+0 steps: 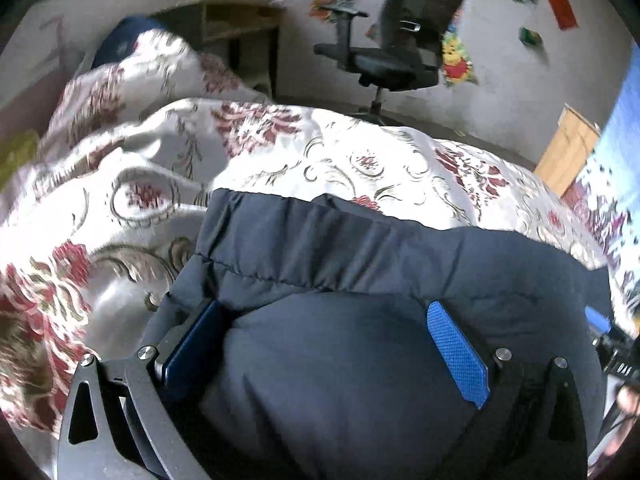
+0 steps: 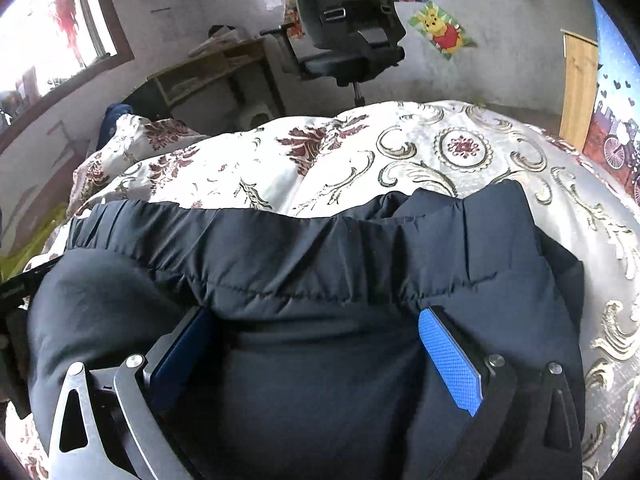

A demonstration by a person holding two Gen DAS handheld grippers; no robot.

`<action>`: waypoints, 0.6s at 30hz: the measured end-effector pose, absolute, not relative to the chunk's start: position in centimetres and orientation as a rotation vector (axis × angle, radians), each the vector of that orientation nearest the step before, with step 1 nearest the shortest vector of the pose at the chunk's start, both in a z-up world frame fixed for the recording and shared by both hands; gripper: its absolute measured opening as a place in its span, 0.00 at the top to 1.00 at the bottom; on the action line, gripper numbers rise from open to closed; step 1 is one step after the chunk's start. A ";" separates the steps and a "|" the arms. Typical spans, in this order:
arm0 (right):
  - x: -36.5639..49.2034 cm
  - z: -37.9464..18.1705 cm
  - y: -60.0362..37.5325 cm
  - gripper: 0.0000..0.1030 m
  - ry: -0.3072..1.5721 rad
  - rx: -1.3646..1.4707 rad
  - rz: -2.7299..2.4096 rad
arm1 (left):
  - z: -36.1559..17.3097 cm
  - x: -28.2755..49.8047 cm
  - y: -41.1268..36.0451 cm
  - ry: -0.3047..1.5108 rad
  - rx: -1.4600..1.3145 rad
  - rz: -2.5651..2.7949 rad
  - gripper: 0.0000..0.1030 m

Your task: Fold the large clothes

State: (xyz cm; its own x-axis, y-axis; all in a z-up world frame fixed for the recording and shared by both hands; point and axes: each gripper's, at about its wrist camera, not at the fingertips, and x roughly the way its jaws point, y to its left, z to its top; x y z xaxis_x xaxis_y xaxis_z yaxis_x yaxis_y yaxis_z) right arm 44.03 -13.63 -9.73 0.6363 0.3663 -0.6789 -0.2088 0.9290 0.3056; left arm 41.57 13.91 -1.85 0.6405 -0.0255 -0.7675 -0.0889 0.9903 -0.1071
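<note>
Both my grippers hang over the dark navy padded jacket, which lies bunched on the floral bedspread near the bed's close edge. My left gripper has its jaws spread wide, with a puffed fold of the jacket bulging up between the blue pads and not pinched. My right gripper also stands open, astride another thick fold below the gathered seam. Beyond the bed stand a black office chair, a wooden desk and a window; cartoon stickers dot the wall. Nothing lies on the jacket.
</note>
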 end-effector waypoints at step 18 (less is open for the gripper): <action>40.3 -8.8 -15.6 0.00 0.689 0.224 0.290 | 1.8 36.3 19.1 0.790 -0.242 -0.103 0.02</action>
State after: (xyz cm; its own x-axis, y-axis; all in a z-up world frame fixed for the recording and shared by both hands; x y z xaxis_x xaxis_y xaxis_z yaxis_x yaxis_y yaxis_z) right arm 40.33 -15.58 -8.82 0.7346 0.3349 -0.5901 -0.1881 0.9361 0.2971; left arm 36.27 19.15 1.83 0.7005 -0.1822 -0.6900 0.0016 0.9673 -0.2537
